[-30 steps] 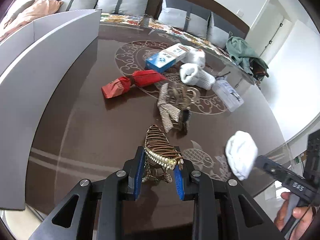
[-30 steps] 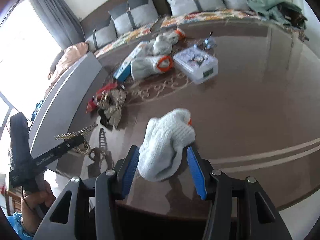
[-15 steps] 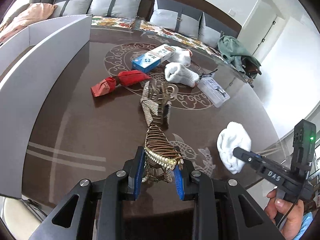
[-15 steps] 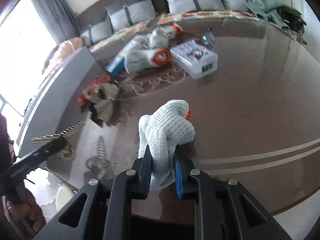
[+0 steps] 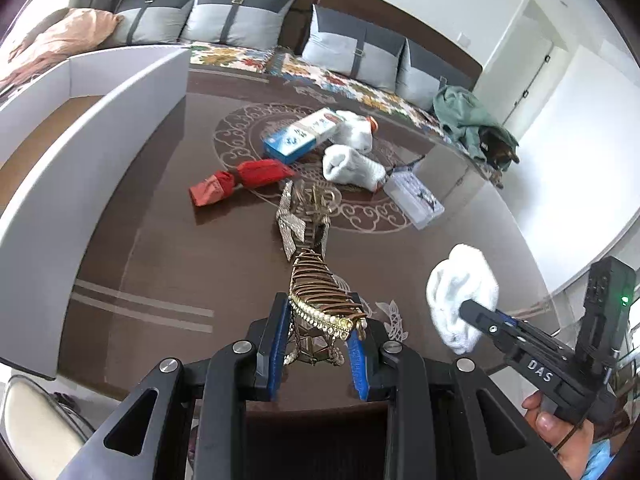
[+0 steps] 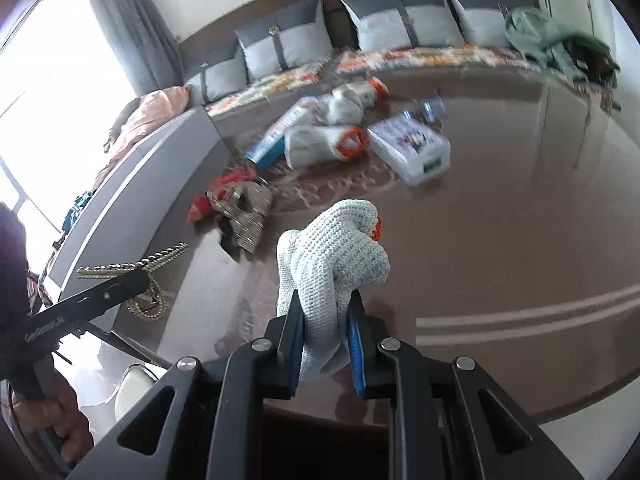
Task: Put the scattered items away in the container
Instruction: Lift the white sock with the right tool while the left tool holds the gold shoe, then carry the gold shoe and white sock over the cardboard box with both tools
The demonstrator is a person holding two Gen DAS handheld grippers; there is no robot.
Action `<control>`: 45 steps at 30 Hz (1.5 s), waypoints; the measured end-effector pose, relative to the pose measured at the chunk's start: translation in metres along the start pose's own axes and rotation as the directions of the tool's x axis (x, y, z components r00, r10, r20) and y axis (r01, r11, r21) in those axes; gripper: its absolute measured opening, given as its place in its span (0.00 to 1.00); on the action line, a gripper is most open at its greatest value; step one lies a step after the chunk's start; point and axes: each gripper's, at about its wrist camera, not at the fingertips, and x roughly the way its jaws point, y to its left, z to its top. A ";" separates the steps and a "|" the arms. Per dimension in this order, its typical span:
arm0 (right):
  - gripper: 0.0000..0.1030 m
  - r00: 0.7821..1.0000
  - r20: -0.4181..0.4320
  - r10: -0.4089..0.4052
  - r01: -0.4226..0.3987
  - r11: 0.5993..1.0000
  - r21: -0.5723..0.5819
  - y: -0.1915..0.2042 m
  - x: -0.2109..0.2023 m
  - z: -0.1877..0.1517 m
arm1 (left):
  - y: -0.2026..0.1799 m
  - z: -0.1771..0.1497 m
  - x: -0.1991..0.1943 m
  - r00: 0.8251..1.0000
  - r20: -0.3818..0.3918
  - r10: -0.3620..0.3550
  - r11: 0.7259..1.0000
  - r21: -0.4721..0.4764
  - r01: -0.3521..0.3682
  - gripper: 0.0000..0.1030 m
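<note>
My left gripper (image 5: 318, 330) is shut on a bronze hair claw clip (image 5: 320, 296) with a pearl trim, held above the near part of the dark table (image 5: 168, 264). My right gripper (image 6: 324, 322) is shut on a white knit glove (image 6: 336, 252) with an orange cuff, lifted off the table; the same glove (image 5: 460, 296) shows at the right of the left wrist view. The grey container (image 5: 80, 148) stands along the table's left side, its wall (image 6: 132, 184) also in the right wrist view. The left gripper with the clip (image 6: 132, 270) appears low left there.
Mid-table lie a red pouch (image 5: 240, 180), a pile of hair clips (image 5: 304, 216), a blue-white box (image 5: 300, 138), two more white gloves (image 5: 352, 164), and a clear plastic case (image 5: 414, 198). A cushioned bench (image 5: 240, 24) runs behind. A white chair seat (image 5: 28, 424) sits below left.
My right gripper closed on the white glove and raised it off the table. My left gripper, still holding the clip, drew back and higher from the clip pile.
</note>
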 end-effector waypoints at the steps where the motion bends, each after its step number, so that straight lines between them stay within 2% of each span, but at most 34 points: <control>1: 0.19 1.000 0.023 0.000 0.000 1.000 -0.012 0.004 -0.007 0.003 | 0.001 0.001 -0.004 1.000 0.007 0.000 1.000 -0.004 0.000 0.26; 11: 0.19 0.979 0.193 0.065 -0.053 0.996 -0.067 0.030 -0.073 0.053 | 0.007 0.039 -0.066 0.989 0.146 0.035 0.999 -0.016 -0.033 0.26; 15: 0.19 0.970 0.223 0.092 -0.071 0.992 -0.103 0.045 -0.091 0.065 | 0.011 0.050 -0.084 0.982 0.184 0.052 0.999 -0.024 -0.048 0.26; 19: 0.19 0.974 0.196 0.113 -0.090 0.989 -0.122 0.056 -0.086 0.062 | 0.018 0.045 -0.084 0.983 0.170 0.065 0.998 -0.031 -0.061 0.26; 24: 0.19 0.987 0.092 0.133 -0.122 0.986 -0.115 0.064 -0.057 0.040 | 0.027 0.029 -0.075 0.988 0.119 0.095 0.995 -0.039 -0.090 0.26; 29: 0.19 0.990 0.018 0.142 -0.138 0.980 -0.145 0.075 -0.035 0.027 | 0.034 0.019 -0.066 0.988 0.083 0.127 0.991 -0.051 -0.123 0.26; 34: 0.19 0.990 0.001 0.140 -0.138 0.972 -0.192 0.090 -0.028 0.029 | 0.034 0.021 -0.064 0.983 0.076 0.167 0.985 -0.046 -0.164 0.26; 45: 0.19 0.990 -0.027 0.138 -0.140 0.956 -0.257 0.126 -0.012 0.044 | 0.041 0.032 -0.068 0.977 0.088 0.196 0.980 -0.048 -0.192 0.26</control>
